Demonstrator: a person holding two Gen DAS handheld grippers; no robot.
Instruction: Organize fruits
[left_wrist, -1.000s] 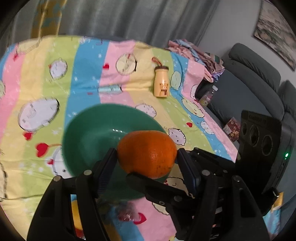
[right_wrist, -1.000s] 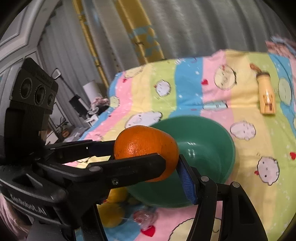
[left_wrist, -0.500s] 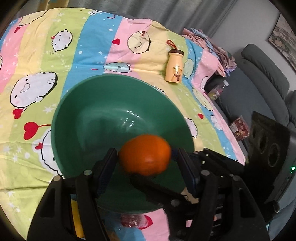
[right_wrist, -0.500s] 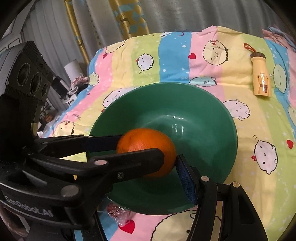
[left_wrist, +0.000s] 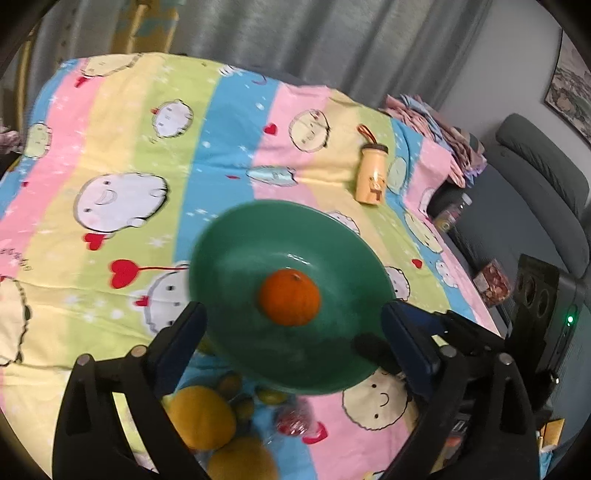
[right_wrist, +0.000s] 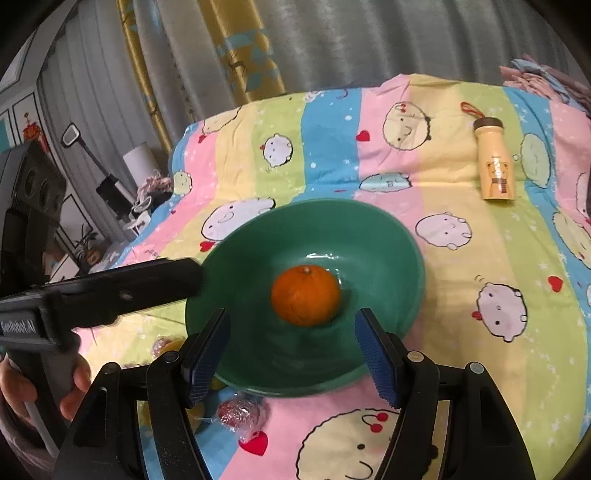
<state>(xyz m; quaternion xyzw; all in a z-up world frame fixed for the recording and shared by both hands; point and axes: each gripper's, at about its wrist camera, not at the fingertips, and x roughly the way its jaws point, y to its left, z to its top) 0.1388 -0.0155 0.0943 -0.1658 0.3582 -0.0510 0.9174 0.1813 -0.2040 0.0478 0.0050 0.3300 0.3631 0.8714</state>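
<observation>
1. You have 1 orange (right_wrist: 306, 295) in 1 green bowl (right_wrist: 388, 236).
2. You have 2 large yellow fruits (left_wrist: 201, 417) in front of the bowl.
3. About 3 small green fruits (left_wrist: 271, 396) lie beside them; blur hides an exact count.
4. You have 1 red wrapped item (right_wrist: 238, 412).
5. You have 1 yellow bottle (right_wrist: 495, 170).

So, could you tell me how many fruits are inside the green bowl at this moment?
1: a single orange sits at the bottom of the green bowl, touching neither open gripper. Nothing else shows inside; other fruits lie outside, near its front rim.
</observation>
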